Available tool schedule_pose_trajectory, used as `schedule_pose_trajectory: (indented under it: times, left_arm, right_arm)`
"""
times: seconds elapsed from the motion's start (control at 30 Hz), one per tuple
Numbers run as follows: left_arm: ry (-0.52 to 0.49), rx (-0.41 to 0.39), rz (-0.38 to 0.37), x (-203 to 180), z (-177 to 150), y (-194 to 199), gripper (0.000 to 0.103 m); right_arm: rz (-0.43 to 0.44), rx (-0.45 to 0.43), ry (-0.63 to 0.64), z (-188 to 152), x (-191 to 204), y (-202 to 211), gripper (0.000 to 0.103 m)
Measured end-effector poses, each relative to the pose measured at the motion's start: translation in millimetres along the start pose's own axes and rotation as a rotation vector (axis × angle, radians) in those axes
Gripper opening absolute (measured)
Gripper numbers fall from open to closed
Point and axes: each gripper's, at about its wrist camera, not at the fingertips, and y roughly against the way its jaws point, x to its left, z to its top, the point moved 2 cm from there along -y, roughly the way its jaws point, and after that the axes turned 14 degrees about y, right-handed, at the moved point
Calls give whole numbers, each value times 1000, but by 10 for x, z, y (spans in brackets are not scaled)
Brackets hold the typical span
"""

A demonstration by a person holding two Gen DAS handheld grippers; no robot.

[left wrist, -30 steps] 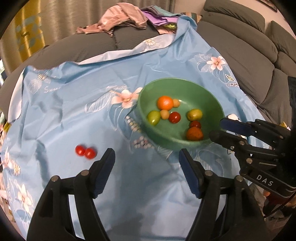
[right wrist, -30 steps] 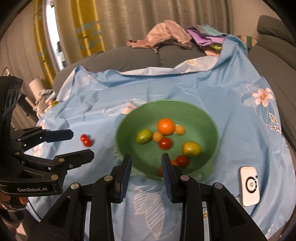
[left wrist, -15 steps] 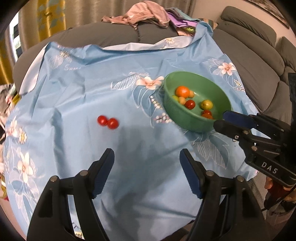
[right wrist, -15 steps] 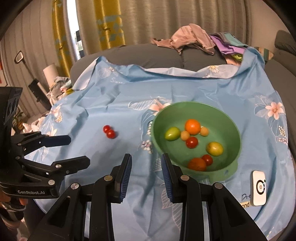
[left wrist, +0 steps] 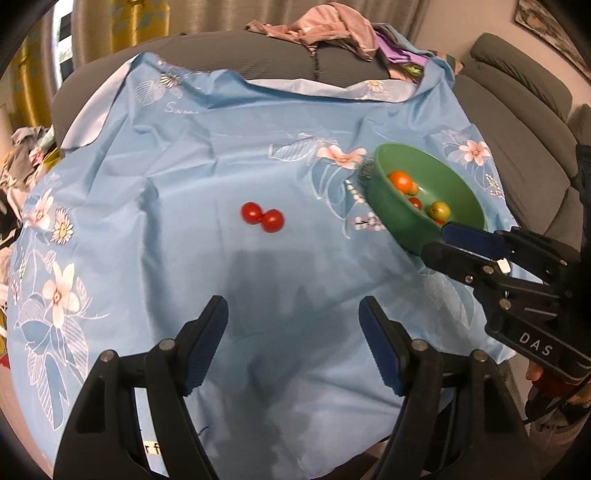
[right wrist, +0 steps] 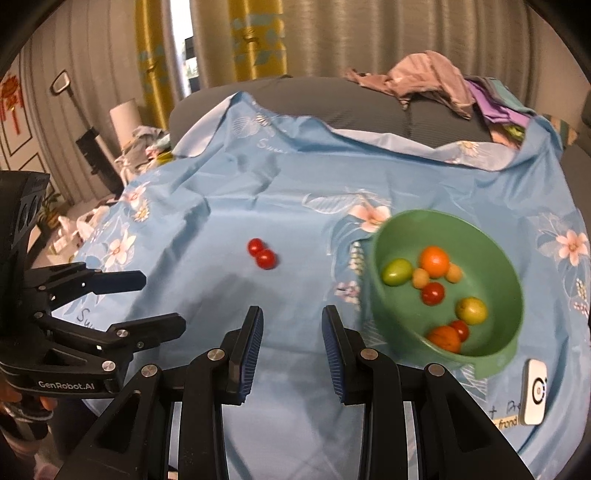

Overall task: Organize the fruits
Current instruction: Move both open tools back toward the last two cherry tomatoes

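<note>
Two red cherry tomatoes (left wrist: 263,218) lie touching each other on the blue flowered cloth (left wrist: 166,206), left of a green bowl (left wrist: 399,221). They also show in the right wrist view (right wrist: 263,253). The green bowl (right wrist: 513,325) holds several small fruits, among them an orange one (right wrist: 435,260) and a green one (right wrist: 396,271). My left gripper (left wrist: 293,332) is open and empty, above the cloth short of the tomatoes. My right gripper (right wrist: 292,332) is open and empty, left of the bowl.
A small white device (right wrist: 534,392) lies on the cloth by the bowl's near right side. A pile of clothes (left wrist: 328,29) sits at the far end. Grey sofa cushions (left wrist: 517,110) run along the right. The cloth's near edge hangs off the table.
Both grippers have pulled back and swung left, away from the bowl. The two tomatoes now sit near the middle of both views. The jaws stayed open.
</note>
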Motion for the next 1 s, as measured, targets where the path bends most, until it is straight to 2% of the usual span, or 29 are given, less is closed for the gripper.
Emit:
schedule_pose_trajectory:
  times: [0.5, 1.0]
  left_arm:
    - [72, 19, 16, 387, 51, -101, 75]
    - [83, 50, 20, 546, 173, -328, 75]
  right_arm:
    - [53, 42, 63, 179, 285, -331, 33]
    - [91, 84, 61, 246, 292, -674, 33]
